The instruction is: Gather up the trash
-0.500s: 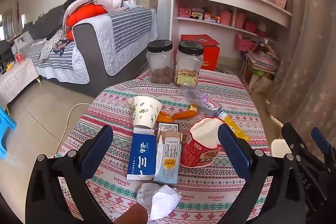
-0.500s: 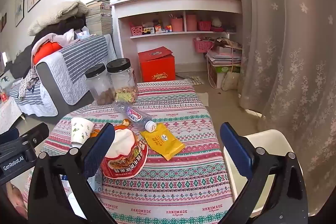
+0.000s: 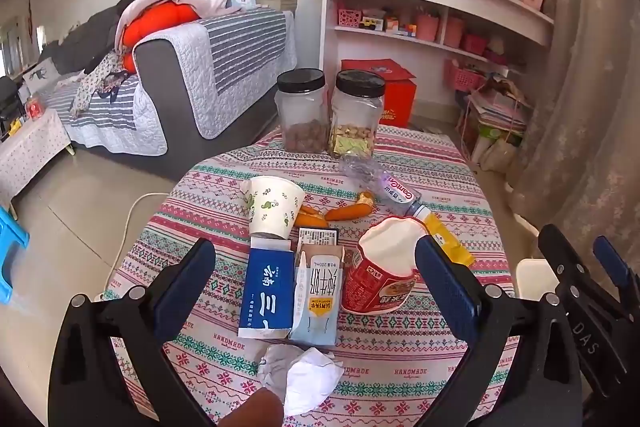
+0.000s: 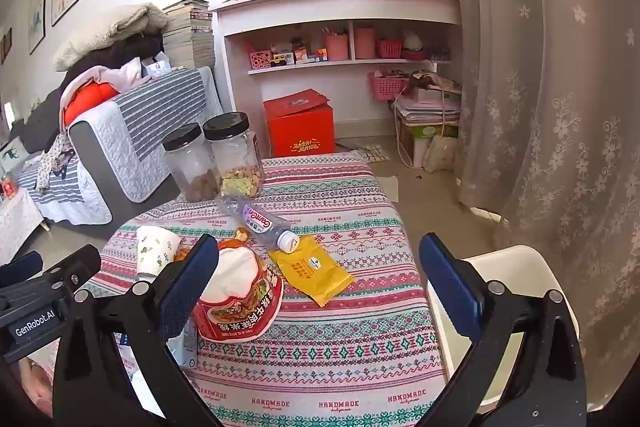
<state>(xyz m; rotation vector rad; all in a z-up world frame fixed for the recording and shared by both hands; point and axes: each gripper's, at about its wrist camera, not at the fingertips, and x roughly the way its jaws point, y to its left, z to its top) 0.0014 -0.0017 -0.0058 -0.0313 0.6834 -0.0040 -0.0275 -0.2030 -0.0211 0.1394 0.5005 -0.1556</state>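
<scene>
**A:** How are your hand-held grippers standing?

**B:** My left hand-held gripper (image 3: 314, 291) is spread wide over the bench (image 3: 400, 383) with nothing between its fingers. My right hand-held gripper (image 4: 318, 279) is just as wide and bare too.

**A:** Where is the trash?

**B:** Take the red noodle bowl (image 3: 380, 275) as the mark; it lies on its side with its mouth up. To its left, just beside it, lies a small milk carton (image 3: 318, 301), and left of that a blue box (image 3: 268, 291). Behind those two lies a paper cup (image 3: 274, 207), tipped over. Some orange peel (image 3: 346, 213) sits behind the bowl, beside the cup. A crushed plastic bottle (image 4: 260, 219) lies farther behind the bowl, its cap touching a yellow packet (image 4: 312, 269) to the bowl's right. In front of the bowl, towards me, is a crumpled tissue (image 3: 304, 375).

**A:** Anything else on the bench?

**B:** Two black-lidded jars (image 3: 330, 115) stand at the far edge, well behind the bowl.
</scene>
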